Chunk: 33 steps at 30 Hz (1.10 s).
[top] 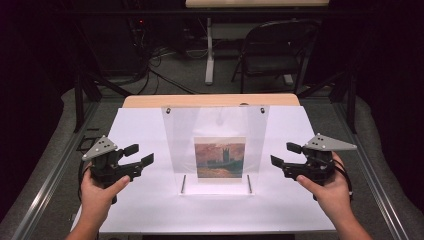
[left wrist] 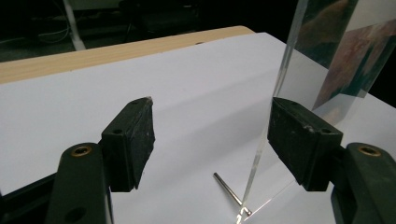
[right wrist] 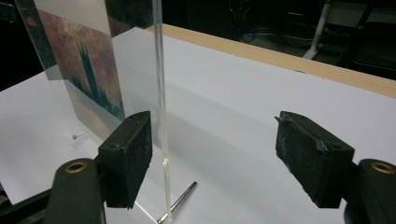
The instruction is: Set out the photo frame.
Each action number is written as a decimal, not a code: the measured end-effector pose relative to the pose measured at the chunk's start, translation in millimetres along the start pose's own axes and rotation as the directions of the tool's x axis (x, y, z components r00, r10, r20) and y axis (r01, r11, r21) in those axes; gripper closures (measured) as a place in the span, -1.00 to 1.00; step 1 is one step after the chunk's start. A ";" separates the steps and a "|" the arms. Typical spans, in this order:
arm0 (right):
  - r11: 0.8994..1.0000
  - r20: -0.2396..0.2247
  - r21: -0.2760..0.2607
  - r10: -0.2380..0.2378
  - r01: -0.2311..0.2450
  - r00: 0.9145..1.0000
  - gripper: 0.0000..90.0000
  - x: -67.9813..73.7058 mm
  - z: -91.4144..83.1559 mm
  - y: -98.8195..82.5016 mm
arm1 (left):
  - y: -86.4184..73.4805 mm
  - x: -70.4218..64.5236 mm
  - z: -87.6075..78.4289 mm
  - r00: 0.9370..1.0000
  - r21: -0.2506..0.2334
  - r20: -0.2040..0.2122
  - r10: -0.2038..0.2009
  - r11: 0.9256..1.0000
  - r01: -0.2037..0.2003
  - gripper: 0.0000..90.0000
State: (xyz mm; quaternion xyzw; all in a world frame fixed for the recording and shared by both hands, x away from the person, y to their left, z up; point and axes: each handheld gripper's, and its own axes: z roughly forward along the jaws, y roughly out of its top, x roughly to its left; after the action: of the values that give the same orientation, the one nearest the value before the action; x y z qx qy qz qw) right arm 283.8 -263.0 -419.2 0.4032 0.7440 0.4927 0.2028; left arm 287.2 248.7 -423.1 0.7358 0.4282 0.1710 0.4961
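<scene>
A clear acrylic stand is upright at the table's middle and holds a painting of dark towers against an orange sky. It rests on two thin metal rods. My left gripper is open just left of the stand. In the left gripper view the gripper has the panel's edge just inside its right jaw, with a rod below. My right gripper is open just right of the stand. In the right gripper view the gripper has the panel's edge next to its left jaw.
A white sheet covers the table, with a wooden strip along its far edge. Metal rails run along both sides. Behind the table stand a folding chair and a table leg, with cables on the floor.
</scene>
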 end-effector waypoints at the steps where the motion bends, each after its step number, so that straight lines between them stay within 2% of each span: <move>1: 1.000 0.009 -0.003 0.002 -0.002 1.000 -0.40 -0.7 -1.5 -2.0 | -1.6 1.2 -0.9 1.000 -0.002 -0.002 -0.005 1.000 0.005 -0.29; 9: 1.000 0.044 0.004 0.031 -0.031 0.999 -0.42 -2.2 -9.9 -19.8 | -19.9 10.0 -7.6 0.997 0.002 -0.072 -0.030 1.000 0.030 -0.29; 17: 0.999 0.088 0.006 0.042 -0.042 0.995 -0.42 -0.1 -7.6 -45.8 | -48.8 18.0 -4.6 0.992 0.014 -0.090 -0.092 0.995 0.094 -0.29; 25: 0.994 0.104 0.027 0.101 -0.105 0.989 -0.42 -4.5 3.5 -77.7 | -77.9 26.5 4.9 0.981 0.010 -0.109 -0.160 0.987 0.162 -0.29; 30: 0.993 0.120 0.026 0.112 -0.116 0.986 -0.41 -5.5 11.7 -91.9 | -89.5 29.2 14.0 0.980 0.033 -0.142 -0.138 0.989 0.144 -0.29; 33: 0.993 0.130 0.032 0.106 -0.111 0.986 -0.41 -6.5 14.9 -97.1 | -93.3 30.4 17.2 0.981 0.046 -0.141 -0.137 0.988 0.144 -0.29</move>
State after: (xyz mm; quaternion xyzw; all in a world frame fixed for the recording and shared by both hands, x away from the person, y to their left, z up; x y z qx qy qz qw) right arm 259.2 -278.1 -513.3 0.4779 0.7159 0.4613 0.2152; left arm 273.3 276.1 -517.9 0.7037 0.5168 0.1738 0.4556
